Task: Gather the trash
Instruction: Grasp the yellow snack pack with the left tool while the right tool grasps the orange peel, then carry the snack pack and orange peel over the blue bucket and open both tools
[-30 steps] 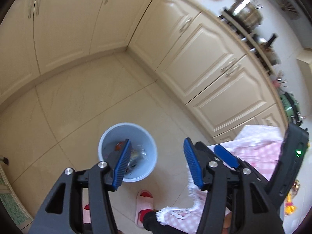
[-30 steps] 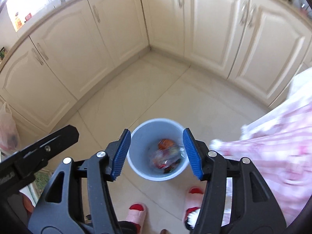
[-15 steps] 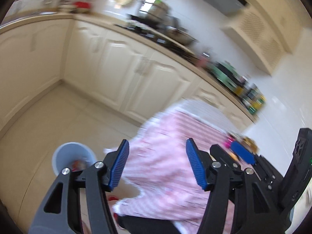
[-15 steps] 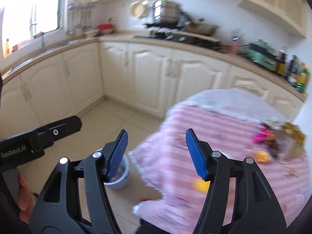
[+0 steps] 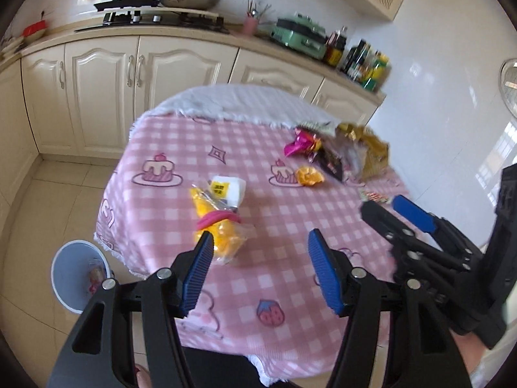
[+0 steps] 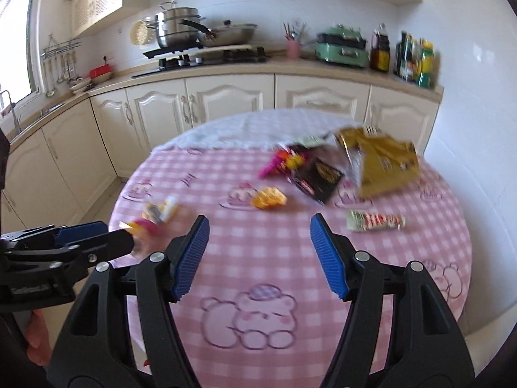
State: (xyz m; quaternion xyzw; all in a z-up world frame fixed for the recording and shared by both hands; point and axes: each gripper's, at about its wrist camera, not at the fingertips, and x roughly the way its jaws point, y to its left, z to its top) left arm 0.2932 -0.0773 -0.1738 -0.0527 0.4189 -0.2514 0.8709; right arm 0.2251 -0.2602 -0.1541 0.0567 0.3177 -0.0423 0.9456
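Trash lies on a round table under a pink checked cloth [image 5: 274, 213]: a yellow bag with a pink band [image 5: 216, 223], a white packet [image 5: 227, 189], a crumpled orange wrapper [image 6: 269, 198], a black wrapper [image 6: 318, 177], a gold bag [image 6: 384, 165] and a red-green wrapper [image 6: 374, 220]. A pale blue bin [image 5: 69, 278] with trash inside stands on the floor left of the table. My left gripper [image 5: 260, 236] hovers open just short of the yellow bag. My right gripper [image 6: 260, 220] hovers open over bare cloth, short of the orange wrapper. Neither holds anything.
Cream cabinets [image 6: 226, 100] and a counter with a stove, pots [image 6: 177, 29], a green appliance and bottles [image 6: 416, 58] run behind the table. A white tiled wall [image 5: 452, 113] stands close on the right. A magenta wrapper [image 5: 299, 144] lies by the black one.
Both grippers swung up and away from above the bin on the floor to over the table. The bin now sits at the lower left of the left wrist view. Both jaws stand slightly wider.
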